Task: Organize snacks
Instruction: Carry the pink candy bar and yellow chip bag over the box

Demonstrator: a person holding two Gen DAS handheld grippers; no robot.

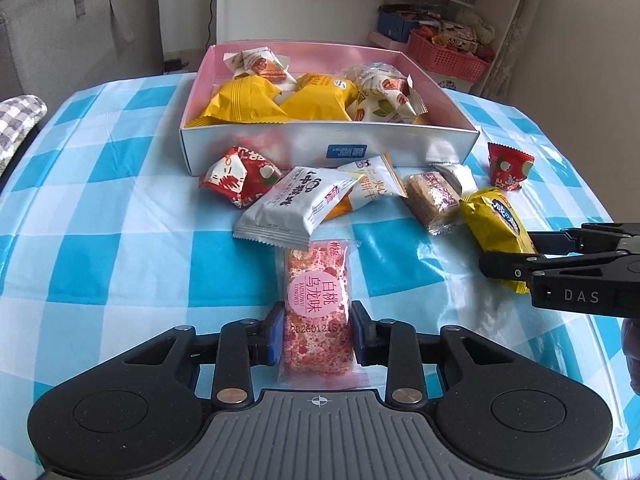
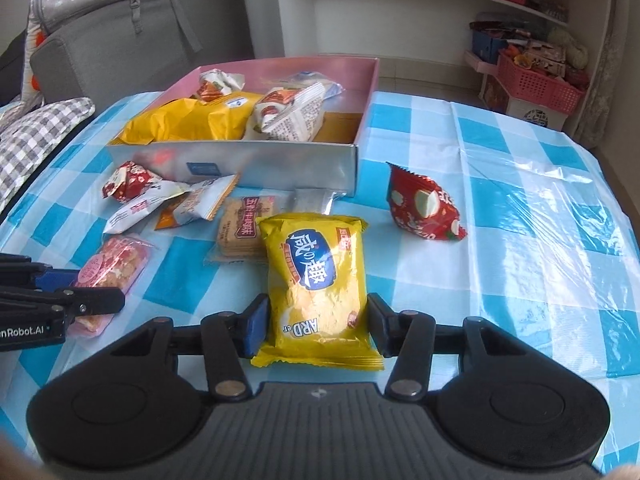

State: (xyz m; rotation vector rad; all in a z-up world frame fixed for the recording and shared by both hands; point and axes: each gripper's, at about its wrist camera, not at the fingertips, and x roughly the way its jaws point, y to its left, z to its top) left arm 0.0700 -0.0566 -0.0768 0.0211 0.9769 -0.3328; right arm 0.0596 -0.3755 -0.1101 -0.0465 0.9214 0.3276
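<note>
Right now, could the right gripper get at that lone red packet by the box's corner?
Probably not yet: the right gripper is closed on the yellow snack bag. The way to the red packet looks clear, with only bare tablecloth between.

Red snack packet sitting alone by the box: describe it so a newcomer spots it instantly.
Start at the open silver-sided cardboard box on the blue-checked tablecloth. Off its near right corner lies a puffy red foil packet. Unlike the other red packet, it touches no other snack.
</note>
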